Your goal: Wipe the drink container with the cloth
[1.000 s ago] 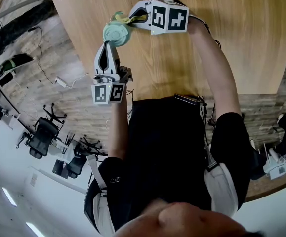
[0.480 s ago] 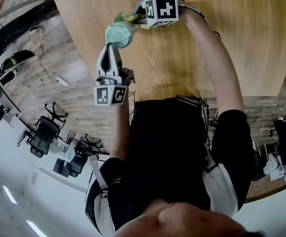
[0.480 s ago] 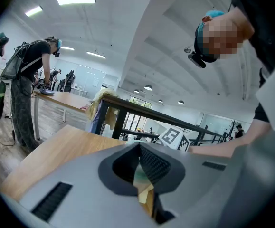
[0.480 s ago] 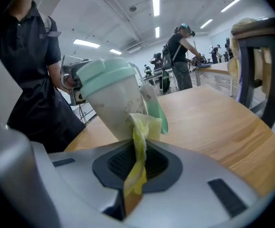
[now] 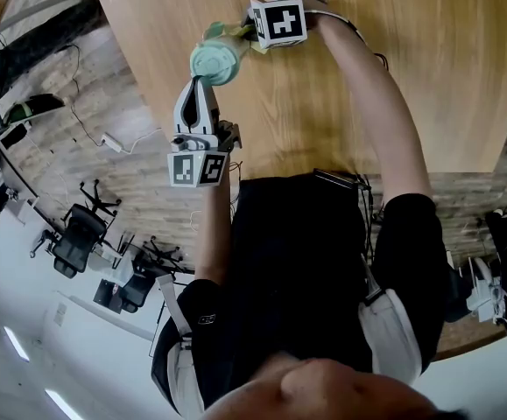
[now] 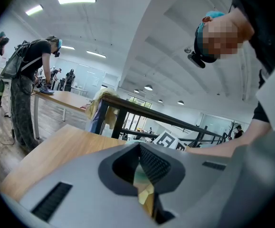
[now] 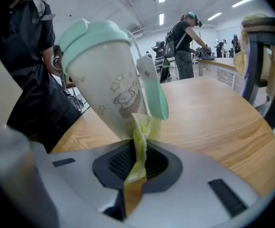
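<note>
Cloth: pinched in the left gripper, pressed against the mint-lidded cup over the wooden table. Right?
Not the left. The cloth is pinched in the right gripper, as the right gripper view shows. It is pressed against the mint-lidded cup over the wooden table. The left gripper holds the cup.

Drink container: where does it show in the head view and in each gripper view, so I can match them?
Head view: drink container upper left of centre, mint lid facing the camera.
Left gripper view: only a pale green sliver between the jaws, probably it.
Right gripper view: large and tilted, upper left, the cloth rising from the jaws to its side.
Shared landmark: the wooden table.
</note>
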{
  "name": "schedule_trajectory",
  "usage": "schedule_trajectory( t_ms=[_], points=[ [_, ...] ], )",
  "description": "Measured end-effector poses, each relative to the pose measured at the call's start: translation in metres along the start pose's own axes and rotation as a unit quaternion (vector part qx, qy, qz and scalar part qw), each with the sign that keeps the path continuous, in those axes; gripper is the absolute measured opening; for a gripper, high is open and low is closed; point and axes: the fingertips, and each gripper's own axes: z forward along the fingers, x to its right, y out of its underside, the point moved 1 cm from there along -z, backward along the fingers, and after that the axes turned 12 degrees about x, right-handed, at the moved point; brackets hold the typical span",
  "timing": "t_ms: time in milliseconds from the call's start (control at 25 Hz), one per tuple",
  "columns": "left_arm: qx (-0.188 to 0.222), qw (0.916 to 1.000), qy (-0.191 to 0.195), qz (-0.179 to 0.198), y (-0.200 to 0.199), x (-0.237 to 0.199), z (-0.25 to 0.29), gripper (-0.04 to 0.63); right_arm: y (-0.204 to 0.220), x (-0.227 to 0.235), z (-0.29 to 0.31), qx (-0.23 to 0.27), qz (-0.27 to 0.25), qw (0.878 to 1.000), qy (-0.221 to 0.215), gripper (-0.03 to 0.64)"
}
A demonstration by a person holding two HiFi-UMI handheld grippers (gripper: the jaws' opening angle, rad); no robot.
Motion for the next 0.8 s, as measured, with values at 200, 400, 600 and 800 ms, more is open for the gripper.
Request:
schedule_trajectory(
  t_ms=[200,400,600,800],
  points=[
    [-0.004,1.0,0.004,-0.006,0.0,0.0,0.002,0.023,-0.035,-0.005,-0.023,0.055,-0.023,0.998,0.037,0.043],
    [-0.03,0.9993,0.024,-0.002,0.007,-0.001,0.005,0.023,-0.046,-0.015,-0.034,0.105,-0.028,0.988,0.108,0.043],
    [-0.049,0.9976,0.049,0.002,0.009,0.001,0.008,0.023,-0.051,-0.032,-0.046,0.16,0.005,0.964,0.21,0.043],
    [-0.086,0.9905,0.108,0.002,0.011,0.003,0.01,0.023,-0.058,-0.056,-0.052,0.209,0.041,0.921,0.326,0.043]
  ],
)
